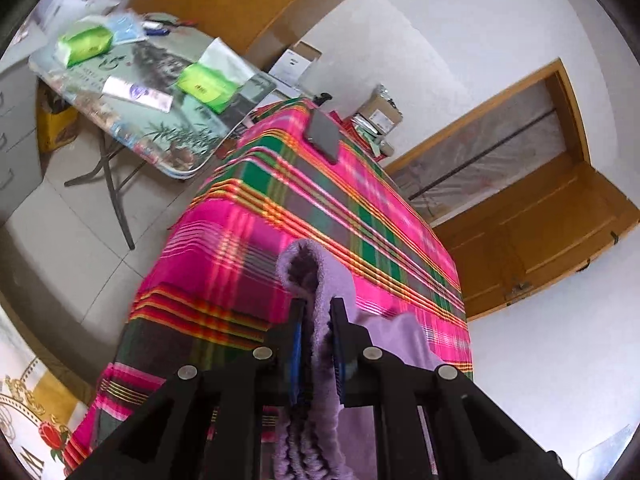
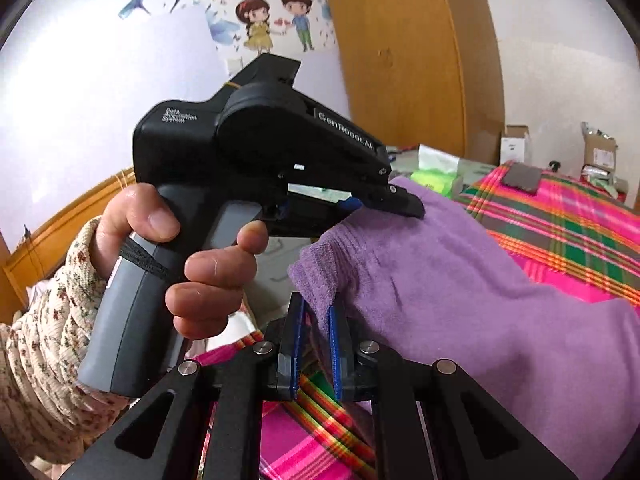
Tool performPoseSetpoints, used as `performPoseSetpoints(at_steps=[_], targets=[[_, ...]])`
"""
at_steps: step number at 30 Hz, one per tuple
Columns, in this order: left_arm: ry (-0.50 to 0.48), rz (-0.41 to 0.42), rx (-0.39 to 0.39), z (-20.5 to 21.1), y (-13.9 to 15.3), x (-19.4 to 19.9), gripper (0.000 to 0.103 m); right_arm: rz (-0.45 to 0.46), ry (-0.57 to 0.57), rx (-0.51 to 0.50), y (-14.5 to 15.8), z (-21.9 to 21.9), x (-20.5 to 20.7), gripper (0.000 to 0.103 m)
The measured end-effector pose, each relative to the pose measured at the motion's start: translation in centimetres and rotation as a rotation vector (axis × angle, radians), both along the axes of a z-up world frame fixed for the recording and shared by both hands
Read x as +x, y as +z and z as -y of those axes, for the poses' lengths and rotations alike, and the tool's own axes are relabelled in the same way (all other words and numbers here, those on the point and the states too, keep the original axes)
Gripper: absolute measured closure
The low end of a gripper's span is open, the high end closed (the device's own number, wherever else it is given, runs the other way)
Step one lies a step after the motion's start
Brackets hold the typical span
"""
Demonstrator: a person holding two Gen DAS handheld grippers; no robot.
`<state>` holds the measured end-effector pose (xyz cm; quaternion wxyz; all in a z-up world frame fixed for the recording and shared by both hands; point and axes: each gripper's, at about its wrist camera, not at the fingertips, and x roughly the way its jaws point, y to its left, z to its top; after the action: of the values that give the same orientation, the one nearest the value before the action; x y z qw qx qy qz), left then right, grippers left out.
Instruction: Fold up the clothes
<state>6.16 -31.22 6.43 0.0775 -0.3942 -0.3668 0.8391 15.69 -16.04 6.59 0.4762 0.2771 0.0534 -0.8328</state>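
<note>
Both grippers, left (image 1: 318, 320) and right (image 2: 318, 320), clenched on purple garment (image 2: 460, 280), lifted over plaid-covered desk (image 1: 320, 208). Risk: thick fleece slipping from shallow edge grips, dropping crooked and spoiling the fold.

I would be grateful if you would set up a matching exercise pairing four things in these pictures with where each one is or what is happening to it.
Things:
1. purple garment
2. dark phone
3. green packets
4. left gripper

Places or states:
A. on the folding table beside the bed
B. lying flat on the plaid bedspread, at its far end
C. pinched at its edge by both grippers
D. held in a hand with a floral sleeve

Pairs: 1-C, 2-B, 3-A, 4-D
</note>
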Motion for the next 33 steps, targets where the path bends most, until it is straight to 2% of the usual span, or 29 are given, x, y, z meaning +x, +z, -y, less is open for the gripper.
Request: performPoseSetpoints(at_steps=[18, 33], targets=[[-0.179, -0.051, -0.033, -9.6, 4.4, -1.8, 0.090, -0.072, -0.186, -0.117, 4.0, -10.7, 3.8, 0.091], [-0.306, -0.030, -0.046, -16.4, 4.6, -4.0, 0.090, -0.074, -0.324, -0.147, 4.5, -16.1, 3.3, 0.091]])
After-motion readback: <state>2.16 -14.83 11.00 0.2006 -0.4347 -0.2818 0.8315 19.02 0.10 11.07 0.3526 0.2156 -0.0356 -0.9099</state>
